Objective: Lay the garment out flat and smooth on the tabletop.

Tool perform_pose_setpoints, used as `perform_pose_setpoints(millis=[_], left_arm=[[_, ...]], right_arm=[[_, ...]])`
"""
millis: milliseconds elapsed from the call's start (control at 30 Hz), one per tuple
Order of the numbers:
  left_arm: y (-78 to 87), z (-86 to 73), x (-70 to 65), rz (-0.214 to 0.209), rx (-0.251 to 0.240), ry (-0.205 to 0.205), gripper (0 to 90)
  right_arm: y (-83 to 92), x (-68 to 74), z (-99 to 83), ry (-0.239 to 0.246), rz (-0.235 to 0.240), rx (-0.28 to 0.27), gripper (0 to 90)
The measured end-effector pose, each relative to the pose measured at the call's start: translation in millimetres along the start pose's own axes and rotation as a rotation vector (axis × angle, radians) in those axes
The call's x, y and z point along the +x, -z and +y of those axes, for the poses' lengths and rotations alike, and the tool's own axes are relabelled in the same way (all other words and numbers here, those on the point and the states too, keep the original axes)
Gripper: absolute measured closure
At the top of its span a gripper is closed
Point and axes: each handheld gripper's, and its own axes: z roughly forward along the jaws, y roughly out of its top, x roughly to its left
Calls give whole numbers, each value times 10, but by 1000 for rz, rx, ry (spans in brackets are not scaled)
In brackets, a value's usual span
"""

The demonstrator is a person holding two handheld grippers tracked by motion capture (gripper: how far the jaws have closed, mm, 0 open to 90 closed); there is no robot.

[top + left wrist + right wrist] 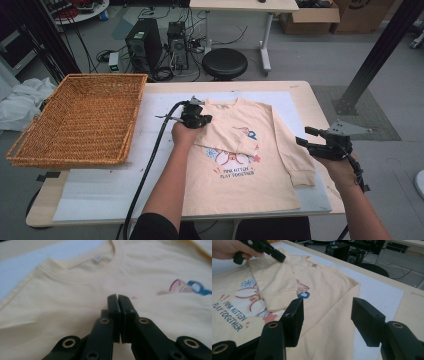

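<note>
Left claw (118,298) clenched | right claw (327,312) released | shirt (250,150) on white mat (100,185) | basket (80,120) | stool (224,63)

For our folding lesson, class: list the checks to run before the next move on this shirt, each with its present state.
1. One sleeve folded across the shirt: ok.
2. Other sleeve folded in: not ok, it lies straight.
3. Right gripper open beside that sleeve: ok.
4. Left gripper free of cloth: cannot tell; jaws shut.
5. Basket has room: ok.
</note>
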Motion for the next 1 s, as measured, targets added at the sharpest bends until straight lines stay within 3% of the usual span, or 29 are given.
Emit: perform_pose_setpoints(millis=[167,400,533,767,867,933,967,1000], left_arm=[[284,90,108,-69,-28,36,886],[599,144,249,-235,-7,47,888],[769,156,325,-269,-22,62,888],[1214,158,558,-185,-35,77,888],[1425,136,690,-113,-35,83,888],[1561,120,781,-36,-31,99,880],[1657,108,832,10,-52,107,834],[1751,103,872,79,-65,109,800]], right_arm=[[7,-14,-4,-6,0,-11,444],[17,-23,-24,-11,5,-18,447],[11,-19,-22,0,3,-14,447],[-15,20,15,4,8,-19,449],[-32,40,48,10,12,-22,450],[-47,64,80,17,15,-25,450],[-55,79,96,21,17,-27,450],[-62,100,114,26,19,-27,449]])
